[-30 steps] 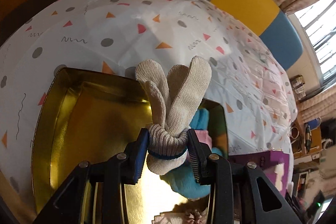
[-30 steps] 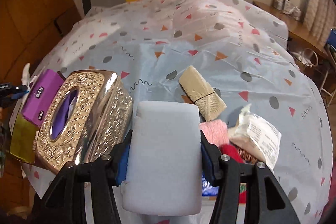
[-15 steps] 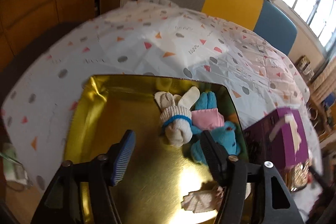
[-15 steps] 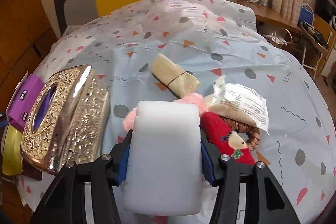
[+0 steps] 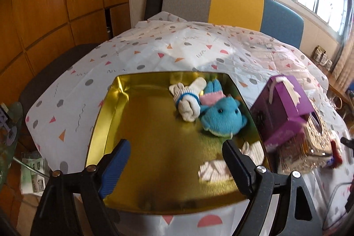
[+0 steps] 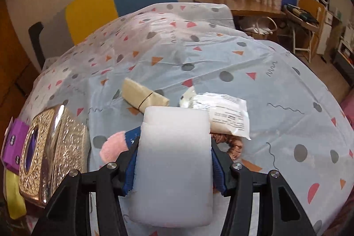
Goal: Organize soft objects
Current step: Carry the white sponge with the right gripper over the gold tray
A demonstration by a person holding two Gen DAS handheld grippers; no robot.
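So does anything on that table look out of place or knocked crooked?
Yes. The purple box leans tilted on top of the ornate gold tissue box instead of sitting flat. Otherwise, the rolled glove and blue plush toy lie in the gold tray, while a few soft items lie loose on the tablecloth.

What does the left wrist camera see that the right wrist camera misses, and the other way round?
Only the left wrist view shows the gold tray, holding a cream glove, a blue plush toy and another pale knit piece; the left claw stands open and empty above it, its jaws having just been opening.

Only the right wrist view shows the right claw gripping a white sponge, plus a banded beige cloth roll and a white packet.

Both show the patterned tablecloth, the purple box and the ornate tissue box.
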